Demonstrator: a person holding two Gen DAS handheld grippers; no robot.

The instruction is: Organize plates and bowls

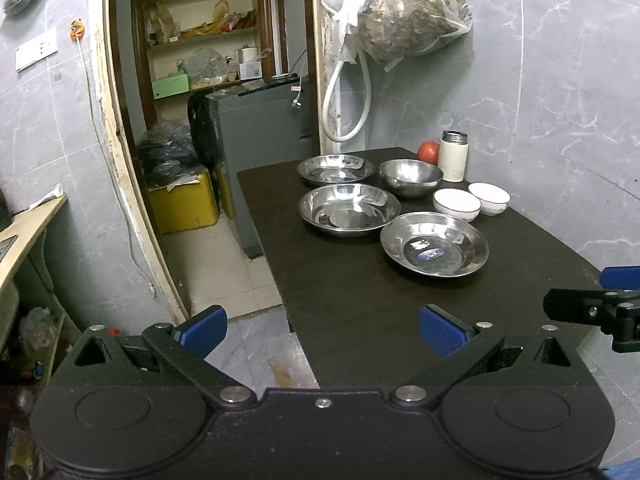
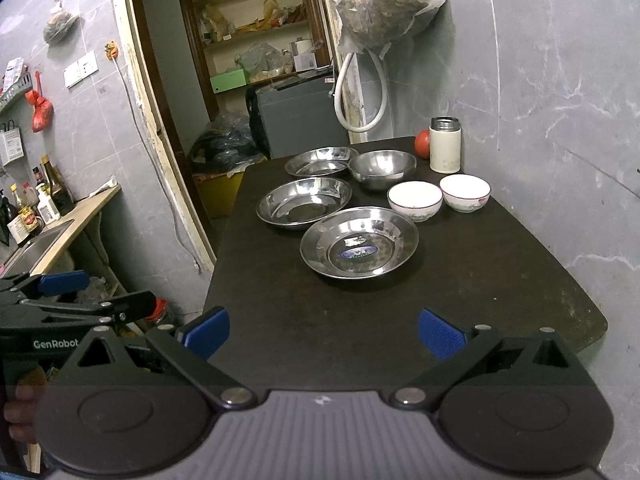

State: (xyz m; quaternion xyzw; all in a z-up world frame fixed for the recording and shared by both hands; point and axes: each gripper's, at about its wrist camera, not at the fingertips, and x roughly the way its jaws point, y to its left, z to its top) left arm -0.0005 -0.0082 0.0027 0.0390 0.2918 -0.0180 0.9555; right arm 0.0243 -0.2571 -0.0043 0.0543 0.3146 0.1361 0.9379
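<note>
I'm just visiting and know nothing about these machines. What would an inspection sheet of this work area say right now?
Surface: dark table, near end bare.
Job's things: three steel plates, one steel bowl, two white bowls, all apart, unstacked.
Clutter: cream flask and red fruit at the far corner.
Grippers: left gripper and right gripper open, holding nothing, short of the dishes.
Cables: white hose looped on the wall; cord down from an orange plug.
Surroundings: grey tiled walls, hanging bag, doorway to shelves.
</note>
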